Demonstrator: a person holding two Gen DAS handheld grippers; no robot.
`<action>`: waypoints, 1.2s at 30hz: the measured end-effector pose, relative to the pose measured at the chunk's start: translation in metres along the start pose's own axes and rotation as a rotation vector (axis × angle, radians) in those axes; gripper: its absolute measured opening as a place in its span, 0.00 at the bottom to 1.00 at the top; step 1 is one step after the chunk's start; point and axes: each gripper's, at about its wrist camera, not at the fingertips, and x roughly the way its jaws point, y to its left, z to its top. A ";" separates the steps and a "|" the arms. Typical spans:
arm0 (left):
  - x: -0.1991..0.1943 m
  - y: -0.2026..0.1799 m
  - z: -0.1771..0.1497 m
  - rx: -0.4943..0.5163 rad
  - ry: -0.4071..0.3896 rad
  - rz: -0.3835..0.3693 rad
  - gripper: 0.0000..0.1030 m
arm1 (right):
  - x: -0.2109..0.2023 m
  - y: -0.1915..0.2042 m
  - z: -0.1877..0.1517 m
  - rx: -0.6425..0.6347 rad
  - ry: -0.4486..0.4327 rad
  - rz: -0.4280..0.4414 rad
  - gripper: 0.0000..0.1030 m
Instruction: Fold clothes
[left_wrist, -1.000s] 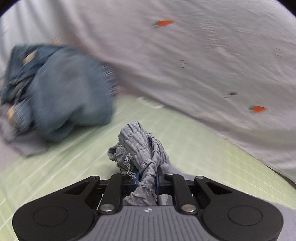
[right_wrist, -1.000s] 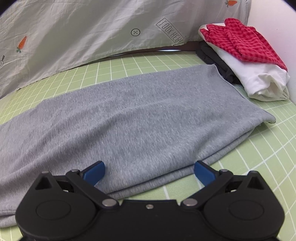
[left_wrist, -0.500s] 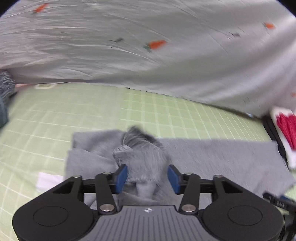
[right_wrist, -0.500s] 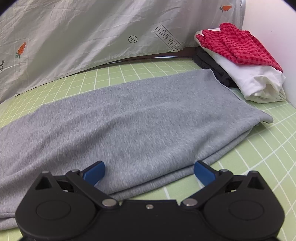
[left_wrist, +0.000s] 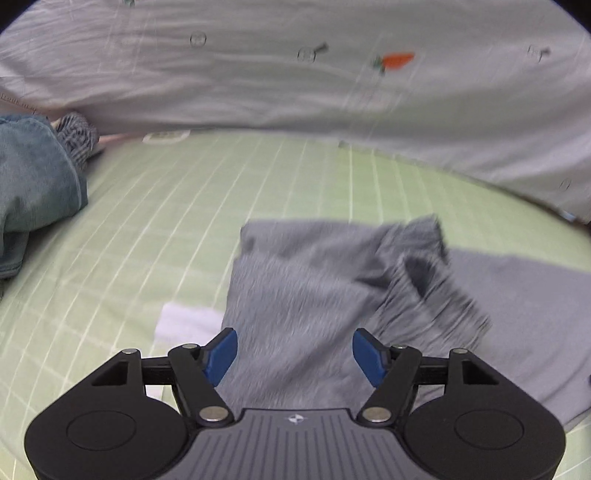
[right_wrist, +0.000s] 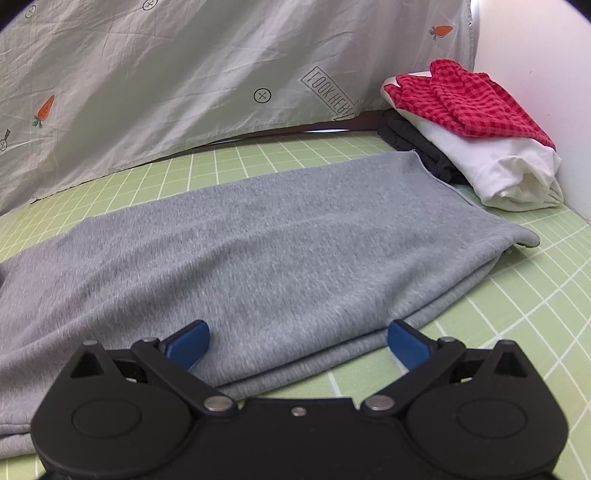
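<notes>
the white sheet with carrot prints (right_wrist: 184, 85) hangs along the far edge of the green grid mat (right_wrist: 517, 332) and fills the background in both views. on the mat lies the grey garment (right_wrist: 258, 251), spread lengthwise across the middle, its folded end near the right edge; in the left wrist view its other end (left_wrist: 332, 280) is bunched up with a ribbed cuff raised, though blur hides the detail. at the mat's far right corner sits a stack of folded clothes (right_wrist: 498, 166), a red checked piece on top of white and dark ones. a blue denim heap (left_wrist: 33, 181) rests at the left edge. the right gripper (right_wrist: 297, 341) is spread wide over the garment's near edge, holding nothing. the left gripper (left_wrist: 294, 350) is also spread, its blue pads apart above the cloth.
</notes>
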 end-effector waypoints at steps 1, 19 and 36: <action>0.004 -0.001 -0.002 0.008 0.013 0.006 0.68 | 0.000 0.000 0.000 0.000 0.000 0.000 1.00; 0.029 -0.096 -0.013 0.175 -0.013 0.130 0.82 | 0.001 -0.016 0.017 -0.125 0.142 0.139 1.00; 0.038 -0.058 -0.018 -0.099 0.082 0.087 1.00 | 0.036 -0.139 0.072 0.063 0.032 -0.102 1.00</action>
